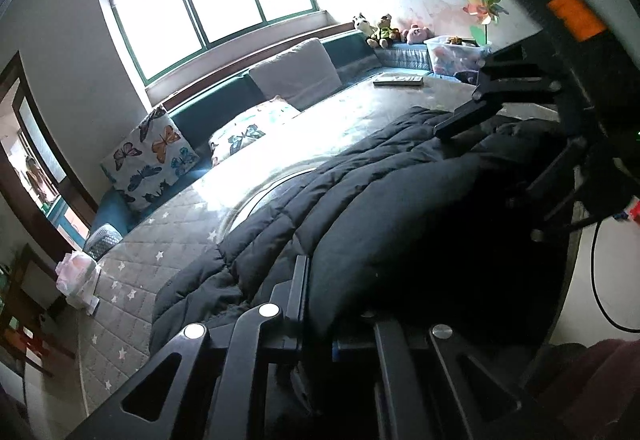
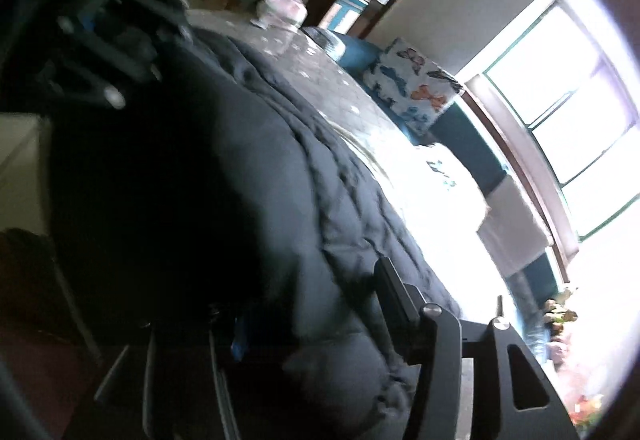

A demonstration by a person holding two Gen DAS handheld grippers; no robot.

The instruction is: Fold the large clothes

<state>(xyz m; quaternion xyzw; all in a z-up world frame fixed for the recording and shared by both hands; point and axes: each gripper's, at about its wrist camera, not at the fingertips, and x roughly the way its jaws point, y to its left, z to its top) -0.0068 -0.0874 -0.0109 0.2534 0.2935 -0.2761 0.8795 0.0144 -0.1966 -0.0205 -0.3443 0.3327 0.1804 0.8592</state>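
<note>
A black puffy jacket (image 1: 320,200) lies spread across the grey star-quilted bed (image 1: 160,240). At the bottom of the left wrist view my left gripper (image 1: 336,292) is shut on a thick fold of the jacket's near edge, and the fabric hides one finger. My right gripper (image 1: 492,144) is further along the same edge at the right. In the right wrist view its jaws stand apart around a bulge of the jacket (image 2: 280,200), so the right gripper (image 2: 308,296) is open. The left gripper (image 2: 120,52) shows blurred at the upper left there.
Butterfly pillows (image 1: 152,156) and a grey cushion (image 1: 296,72) line the window side of the bed. A book (image 1: 398,80), a clear bin (image 1: 452,52) and plush toys (image 1: 384,30) sit at the far end. A pink packet (image 1: 76,276) lies at the bed's corner. A person stands in the doorway (image 1: 36,176).
</note>
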